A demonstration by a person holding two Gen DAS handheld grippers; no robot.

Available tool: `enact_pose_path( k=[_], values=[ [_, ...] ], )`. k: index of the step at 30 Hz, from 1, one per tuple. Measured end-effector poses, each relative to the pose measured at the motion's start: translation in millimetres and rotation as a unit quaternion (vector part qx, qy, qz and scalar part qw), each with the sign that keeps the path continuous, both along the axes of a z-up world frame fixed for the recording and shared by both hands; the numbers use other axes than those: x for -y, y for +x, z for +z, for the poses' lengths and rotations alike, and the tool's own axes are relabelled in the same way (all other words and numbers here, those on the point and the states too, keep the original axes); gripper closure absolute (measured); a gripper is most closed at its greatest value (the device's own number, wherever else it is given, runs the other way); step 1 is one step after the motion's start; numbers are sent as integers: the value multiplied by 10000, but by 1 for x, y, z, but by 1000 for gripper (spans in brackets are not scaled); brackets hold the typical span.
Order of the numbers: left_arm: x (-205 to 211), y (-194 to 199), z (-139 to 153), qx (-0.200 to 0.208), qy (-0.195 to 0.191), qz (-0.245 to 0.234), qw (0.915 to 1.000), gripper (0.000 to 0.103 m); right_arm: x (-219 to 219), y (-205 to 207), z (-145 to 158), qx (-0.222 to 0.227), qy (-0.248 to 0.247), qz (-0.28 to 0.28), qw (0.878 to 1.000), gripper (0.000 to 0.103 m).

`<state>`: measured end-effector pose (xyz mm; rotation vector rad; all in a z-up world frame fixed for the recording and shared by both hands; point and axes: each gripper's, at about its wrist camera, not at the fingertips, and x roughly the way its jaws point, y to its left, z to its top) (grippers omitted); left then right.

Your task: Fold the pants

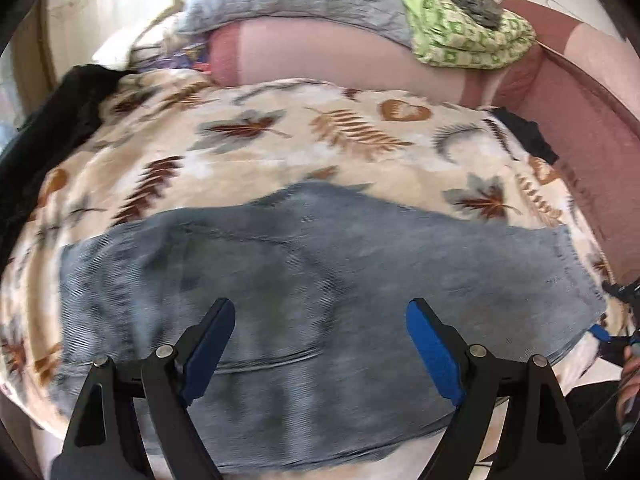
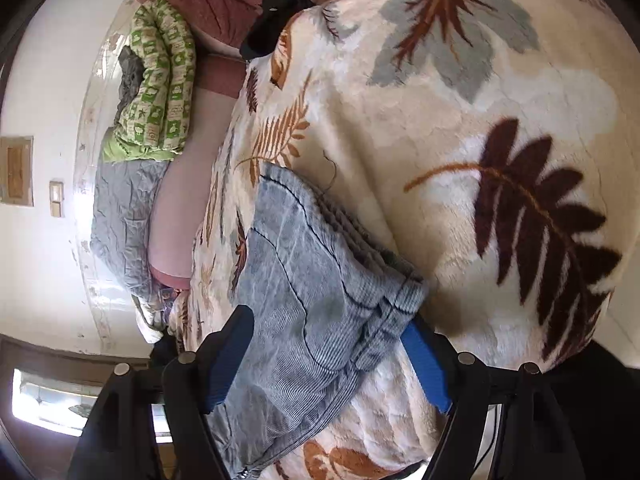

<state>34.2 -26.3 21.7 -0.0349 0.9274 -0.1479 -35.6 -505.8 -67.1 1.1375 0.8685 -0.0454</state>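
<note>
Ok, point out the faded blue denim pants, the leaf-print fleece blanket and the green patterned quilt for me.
Faded blue denim pants (image 1: 320,248): left wrist view, middle of the flat fabric.
Leaf-print fleece blanket (image 2: 460,112): right wrist view, bare cream patch.
Green patterned quilt (image 1: 468,44): left wrist view, middle of the folded bundle.

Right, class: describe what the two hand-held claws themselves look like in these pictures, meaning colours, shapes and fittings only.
Both match. The left claw has two black, angular plastic arms, each hinged on round silver pivot pins, ending in flat bright-blue pads. The right claw is built the same way: black linkage, silver pins, blue ribbed pads. No markings or sleeves show.
</note>
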Motion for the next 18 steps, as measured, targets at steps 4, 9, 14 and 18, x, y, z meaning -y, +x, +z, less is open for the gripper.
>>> enact_pose_path(
  k=[4,9,14,18],
  values=[
    [48,10,-11,-197,-229,-482,9984,15,0,7,2,-213,-557,230,9980,79],
    [108,9,-63,-584,1219,-1204,9835,11,-9,9,8,-497,-1211,412,9905,77],
    [97,-10,-31,-360,927,-1270,9869,11,-9,-8,59,-284,-2123,16,9768,53],
    [92,-7,-24,-271,569,-1210,9906,11,-32,2,89,578,-1668,615,9824,44]
  ],
)
